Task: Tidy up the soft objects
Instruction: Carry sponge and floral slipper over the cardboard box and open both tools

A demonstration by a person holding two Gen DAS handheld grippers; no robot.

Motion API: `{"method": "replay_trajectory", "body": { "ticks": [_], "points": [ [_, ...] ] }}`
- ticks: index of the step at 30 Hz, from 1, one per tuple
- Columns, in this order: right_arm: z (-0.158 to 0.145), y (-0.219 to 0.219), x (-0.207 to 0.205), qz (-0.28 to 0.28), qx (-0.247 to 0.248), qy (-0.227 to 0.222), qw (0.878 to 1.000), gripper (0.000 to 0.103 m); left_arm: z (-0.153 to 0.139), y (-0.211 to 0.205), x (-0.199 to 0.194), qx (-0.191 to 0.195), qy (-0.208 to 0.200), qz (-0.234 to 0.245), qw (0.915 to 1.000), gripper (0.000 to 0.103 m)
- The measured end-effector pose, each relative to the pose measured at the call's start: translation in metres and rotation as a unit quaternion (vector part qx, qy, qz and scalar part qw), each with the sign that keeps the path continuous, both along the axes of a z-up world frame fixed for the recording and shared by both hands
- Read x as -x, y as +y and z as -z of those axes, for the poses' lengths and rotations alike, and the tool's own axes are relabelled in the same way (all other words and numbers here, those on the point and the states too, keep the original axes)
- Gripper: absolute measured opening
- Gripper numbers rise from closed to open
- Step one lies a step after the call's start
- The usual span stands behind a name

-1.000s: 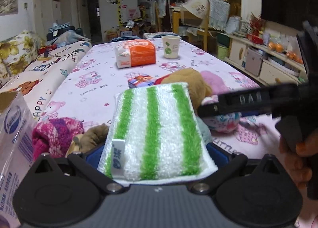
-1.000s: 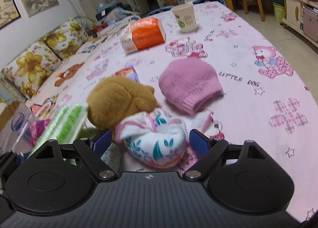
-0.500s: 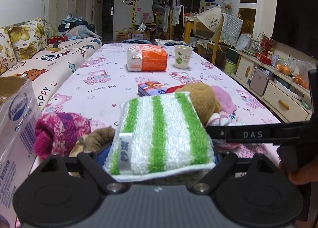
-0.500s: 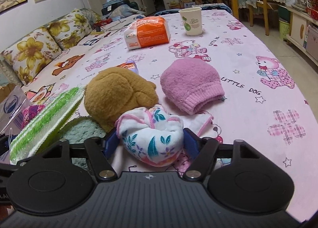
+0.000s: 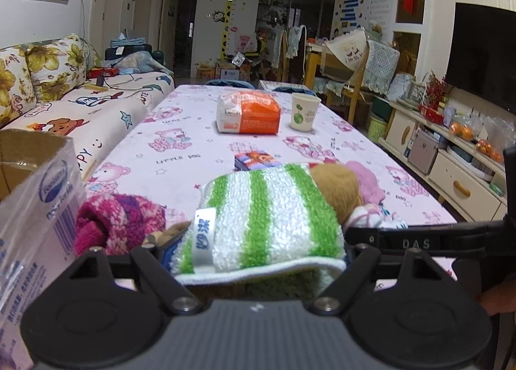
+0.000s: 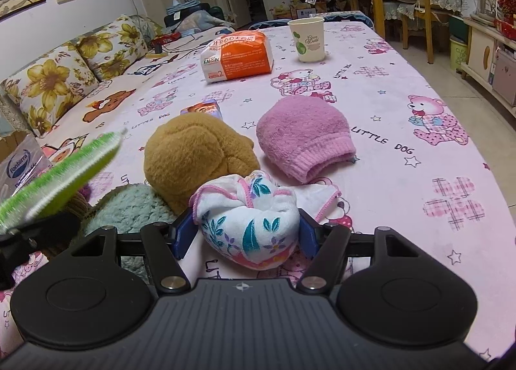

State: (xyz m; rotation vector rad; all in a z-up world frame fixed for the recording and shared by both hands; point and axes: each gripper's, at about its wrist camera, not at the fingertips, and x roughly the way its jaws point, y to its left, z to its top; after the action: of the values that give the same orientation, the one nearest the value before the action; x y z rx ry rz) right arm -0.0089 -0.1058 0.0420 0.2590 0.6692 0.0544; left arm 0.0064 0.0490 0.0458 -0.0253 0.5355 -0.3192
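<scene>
At the near left stands a cardboard box [image 5: 22, 150] wrapped in printed plastic; its contents cannot be made out. The left gripper [image 5: 254, 250] has just been closing and now clamps a green-and-white striped cleaning pad [image 5: 267, 218], held above the table. Left of it lies a magenta knitted item [image 5: 119, 221]. The right gripper [image 6: 243, 234] has likewise been closing, its blue pads [image 6: 182, 234] pressing a bunched floral cloth [image 6: 248, 221] on the pink tablecloth [image 6: 419, 86]. Just beyond sit a brown plush toy [image 6: 193, 154], a pink knit hat [image 6: 303, 141], and farther off an orange packet [image 6: 237, 55] and a paper cup [image 6: 308, 39].
</scene>
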Motion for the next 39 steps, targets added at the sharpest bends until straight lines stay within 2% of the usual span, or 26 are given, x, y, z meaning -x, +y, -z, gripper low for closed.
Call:
{"method": "replay_trajectory", "body": {
  "ticks": [11, 25, 39],
  "points": [
    [-0.002, -0.002, 0.003, 0.012, 0.0, -0.003, 1.0, 0.08, -0.011, 0.013, 0.006, 0.018, -0.022, -0.007, 0.9996, 0.083],
    [-0.014, 0.001, 0.012, 0.023, -0.048, -0.026, 0.998, 0.08, -0.024, 0.034, 0.014, 0.037, -0.052, -0.031, 0.9975, 0.083],
    [-0.033, 0.024, 0.016, -0.009, -0.064, -0.065, 0.996, 0.08, -0.04, 0.064, 0.029, 0.065, -0.09, -0.082, 0.9905, 0.084]
  ]
}}
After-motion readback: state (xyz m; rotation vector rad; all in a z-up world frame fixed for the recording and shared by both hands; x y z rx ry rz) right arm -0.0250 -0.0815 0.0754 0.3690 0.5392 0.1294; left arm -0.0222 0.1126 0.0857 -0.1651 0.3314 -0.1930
